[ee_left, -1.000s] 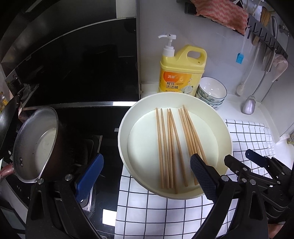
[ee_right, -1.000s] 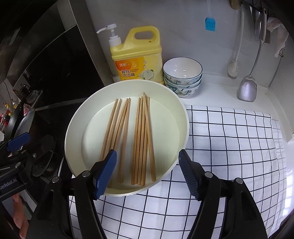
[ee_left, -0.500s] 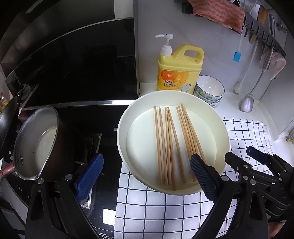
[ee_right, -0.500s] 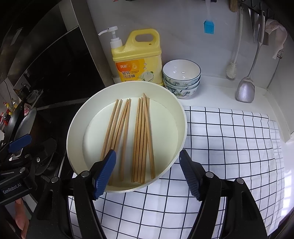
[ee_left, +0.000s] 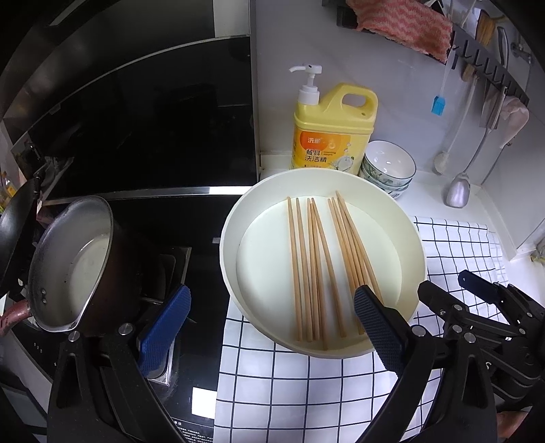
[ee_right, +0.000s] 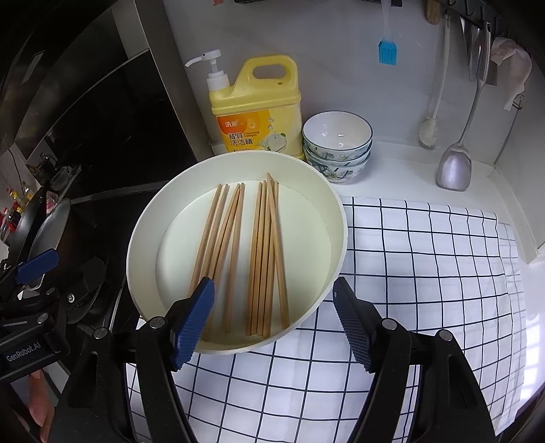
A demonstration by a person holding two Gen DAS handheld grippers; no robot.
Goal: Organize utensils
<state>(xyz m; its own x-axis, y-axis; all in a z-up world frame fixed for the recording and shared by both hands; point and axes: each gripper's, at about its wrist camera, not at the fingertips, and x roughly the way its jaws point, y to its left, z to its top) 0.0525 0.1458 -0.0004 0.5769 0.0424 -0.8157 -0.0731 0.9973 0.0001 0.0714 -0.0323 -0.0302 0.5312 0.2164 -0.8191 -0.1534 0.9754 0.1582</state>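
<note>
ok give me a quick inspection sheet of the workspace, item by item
surface: white counter with a checked cloth spread on it
job's things: wooden chopsticks lying in two loose bunches in a cream dish
clutter: yellow soap bottle, stacked bowls, saucepan on the stove
grippers: left hand-held gripper open, empty; right hand-held gripper open, empty, above the dish's near rim
cables: nothing seen
surroundings: wall rail with a blue brush, ladle and pink cloth

Cream dish (ee_right: 150, 235), tan chopsticks (ee_right: 262, 259), blue-checked white cloth (ee_right: 425, 272)
</note>
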